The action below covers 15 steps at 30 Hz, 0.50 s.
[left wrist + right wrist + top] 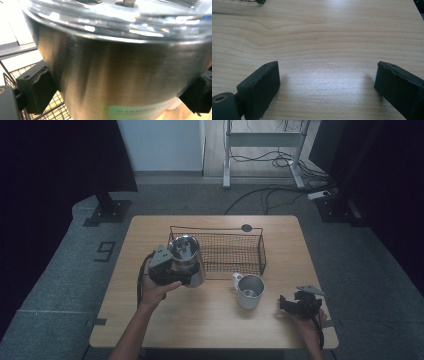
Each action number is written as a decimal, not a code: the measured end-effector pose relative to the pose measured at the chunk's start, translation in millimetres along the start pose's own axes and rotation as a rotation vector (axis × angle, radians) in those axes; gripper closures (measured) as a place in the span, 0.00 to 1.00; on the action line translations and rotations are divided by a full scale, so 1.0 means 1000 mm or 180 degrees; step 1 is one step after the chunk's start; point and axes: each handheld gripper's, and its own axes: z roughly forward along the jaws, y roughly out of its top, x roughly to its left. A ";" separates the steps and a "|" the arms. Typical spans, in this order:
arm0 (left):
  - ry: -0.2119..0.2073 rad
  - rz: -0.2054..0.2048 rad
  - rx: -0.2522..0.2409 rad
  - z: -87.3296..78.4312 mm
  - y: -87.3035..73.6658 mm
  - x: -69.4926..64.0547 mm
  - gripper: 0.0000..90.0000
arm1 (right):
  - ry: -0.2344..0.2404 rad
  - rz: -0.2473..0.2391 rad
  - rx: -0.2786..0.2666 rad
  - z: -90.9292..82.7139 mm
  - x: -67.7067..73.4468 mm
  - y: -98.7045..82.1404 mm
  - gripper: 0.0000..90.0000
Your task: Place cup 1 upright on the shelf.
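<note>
The left gripper (186,276) pinches a steel canister (187,260) across its body, one pad on each flank. The canister stands roughly upright between the jaws, long axis vertical, lid up, seemingly at the near left corner of the wire basket (235,251). The left forearm reaches up from below. The right gripper (299,304) rests low over the table (319,35), jaws spread wide with nothing between, beyond a mug (248,290).

Wooden table (165,320) is the landmark. Beyond its far edge — white desk frame (264,150), loose cables (265,195); left of it — floor marking (105,251).
</note>
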 end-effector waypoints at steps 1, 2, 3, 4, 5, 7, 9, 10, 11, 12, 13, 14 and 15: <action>0.0001 0.0001 -0.0001 0.000 0.001 0.000 0.05 | 0.0000 0.0001 0.0000 0.000 0.000 0.000 0.06; 0.0001 0.0001 -0.0001 0.000 0.001 0.000 0.05 | 0.0000 0.0001 0.0001 0.000 0.000 0.000 0.06; 0.0005 0.0000 -0.0006 0.001 0.002 0.001 0.05 | 0.0000 0.0001 0.0000 0.000 0.000 0.000 0.06; 0.0010 0.0007 -0.0005 0.002 0.002 0.001 0.05 | 0.0000 0.0001 0.0001 0.000 0.000 0.000 0.06; 0.0013 0.0016 -0.0001 0.002 0.003 0.001 0.05 | 0.0000 0.0002 0.0001 0.000 0.000 0.000 0.06; 0.0015 0.0022 -0.0003 0.002 0.004 0.001 0.05 | 0.0001 0.0000 0.0001 0.000 0.000 0.000 0.06; 0.0010 0.0020 0.0001 0.003 0.005 0.001 0.05 | 0.0000 0.0000 0.0001 0.000 0.000 0.000 0.06; 0.0009 0.0025 0.0000 0.003 0.006 0.001 0.05 | 0.0001 0.0001 0.0001 0.000 0.000 0.000 0.06; 0.0011 0.0029 -0.0001 0.004 0.007 0.001 0.05 | 0.0001 0.0001 0.0001 0.000 0.000 0.000 0.06; 0.0014 0.0037 -0.0002 0.005 0.008 0.001 0.05 | 0.0001 0.0001 0.0001 0.000 0.000 0.000 0.06; 0.0014 0.0037 -0.0002 0.005 0.008 0.001 0.05 | 0.0001 0.0002 0.0001 0.000 0.000 0.000 0.06; 0.0015 0.0041 0.0002 0.005 0.009 0.001 0.05 | 0.0001 0.0002 0.0001 0.000 0.000 0.000 0.06; 0.0019 0.0042 0.0000 0.006 0.010 0.002 0.05 | 0.0000 0.0001 0.0001 0.000 0.000 0.000 0.06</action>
